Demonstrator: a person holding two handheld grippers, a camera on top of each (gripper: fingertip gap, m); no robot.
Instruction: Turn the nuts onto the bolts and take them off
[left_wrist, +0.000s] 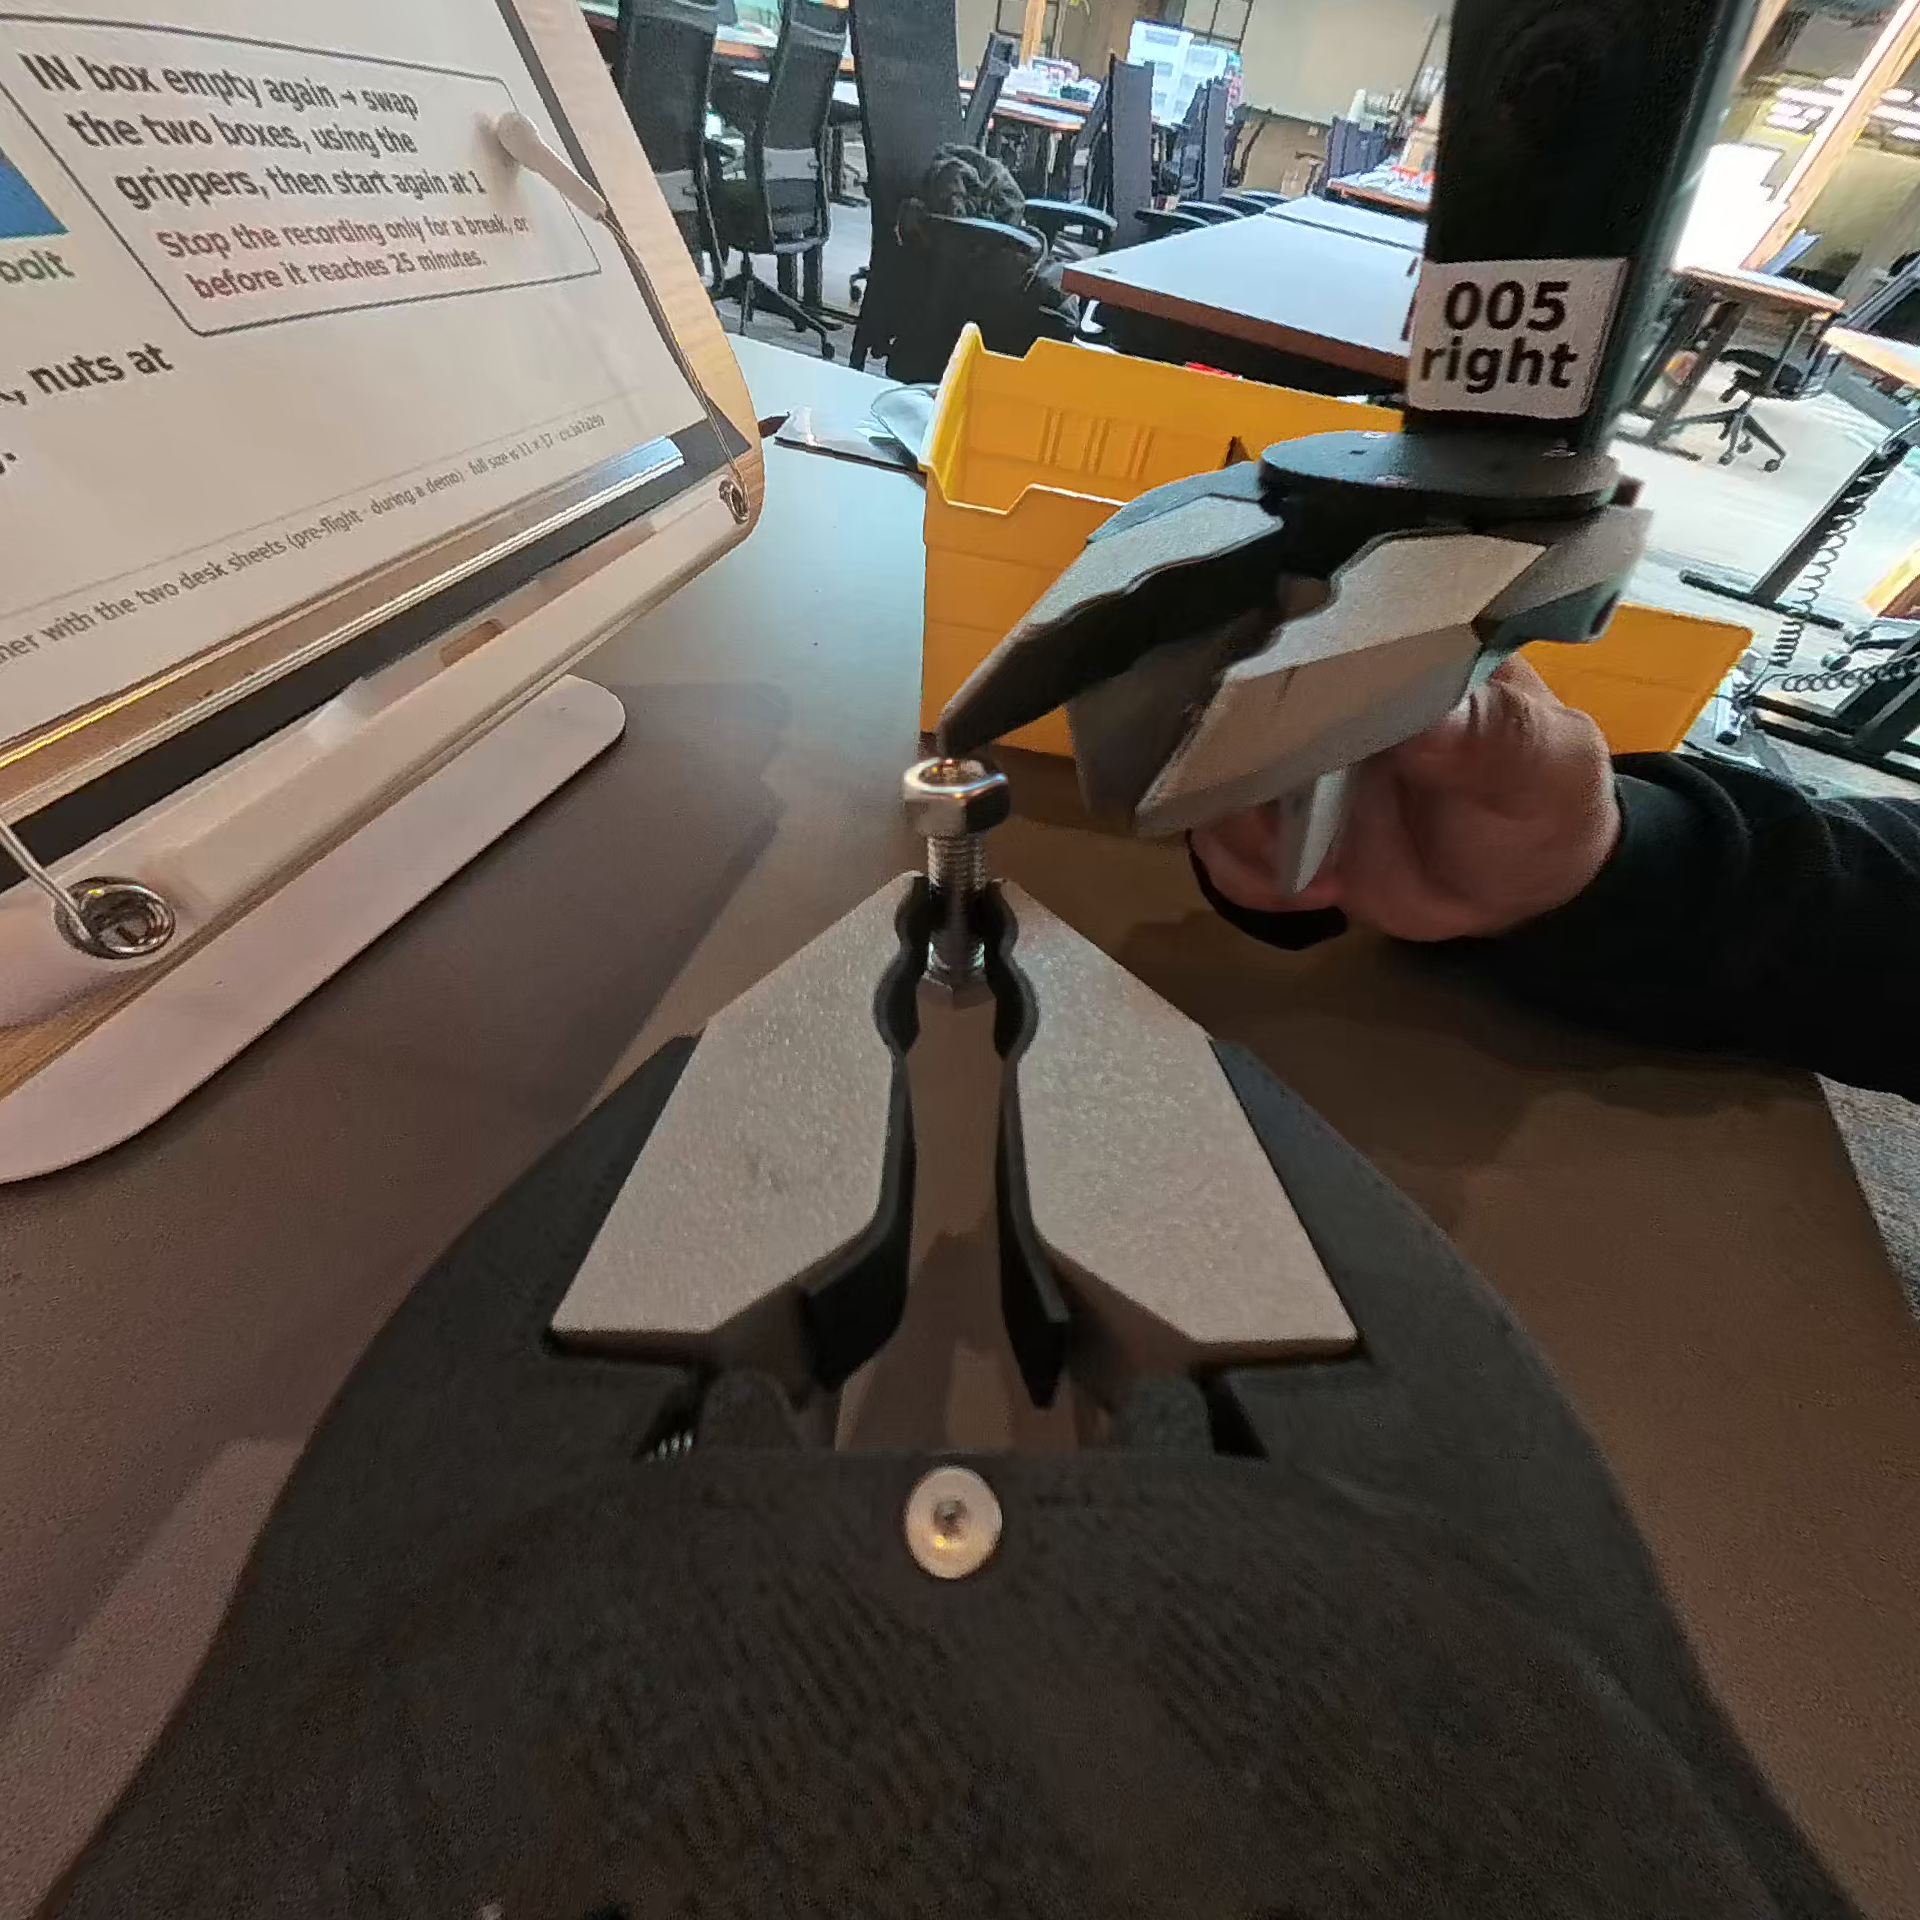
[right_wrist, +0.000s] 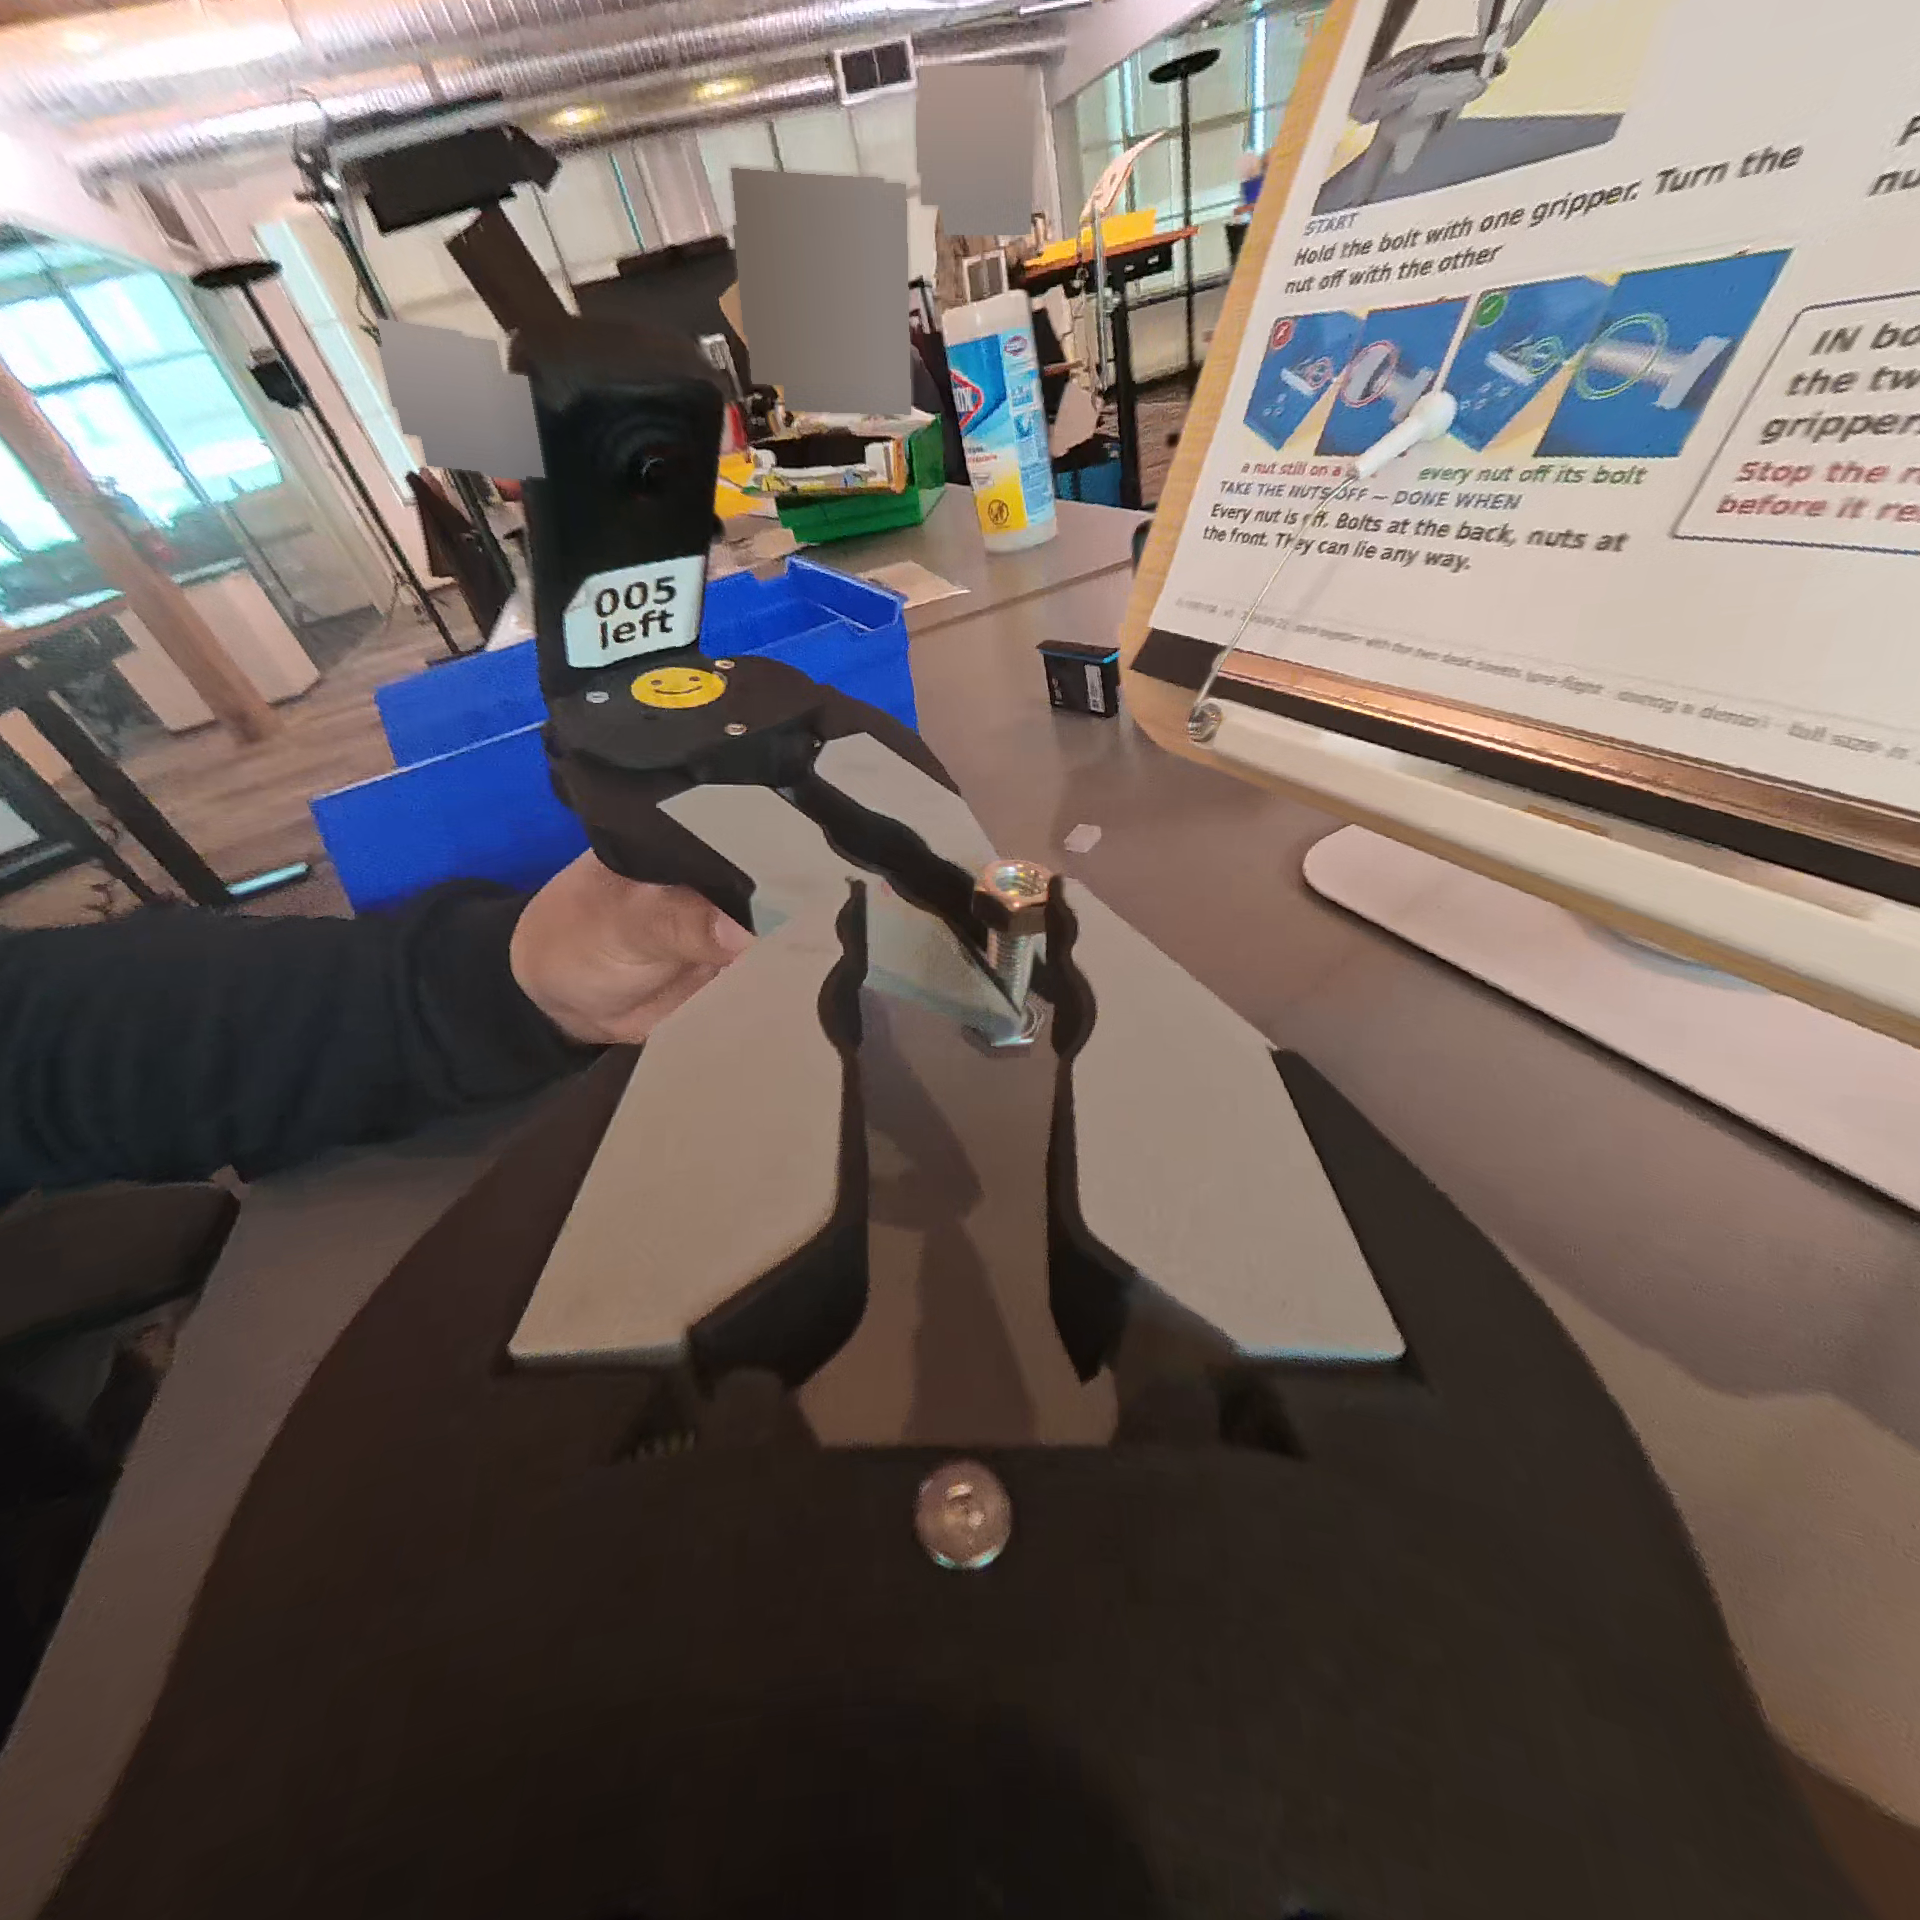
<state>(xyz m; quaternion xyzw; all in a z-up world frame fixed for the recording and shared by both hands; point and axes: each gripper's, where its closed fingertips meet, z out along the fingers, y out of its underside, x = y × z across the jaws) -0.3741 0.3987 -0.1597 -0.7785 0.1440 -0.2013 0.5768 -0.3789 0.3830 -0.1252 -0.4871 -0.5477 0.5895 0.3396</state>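
Steel bolt (left_wrist: 954, 914) stands upright, head down on the brown surface (left_wrist: 520, 1039), clamped at its lower thread by the left hand-held gripper (left_wrist: 954, 925); its hex nut (left_wrist: 954, 795) sits at the very top. The right hand-held gripper (right_wrist: 956, 935) has its jaws apart, one fingertip (left_wrist: 951, 732) touching the nut; it should close squarely on the flats, then turn while the left holds firm.

the left gripper (left_wrist: 954, 935) squeezes the bolt (left_wrist: 951, 914) standing up (nut (left_wrist: 953, 795) on top); the right gripper (left_wrist: 1029, 769) touches the nut.
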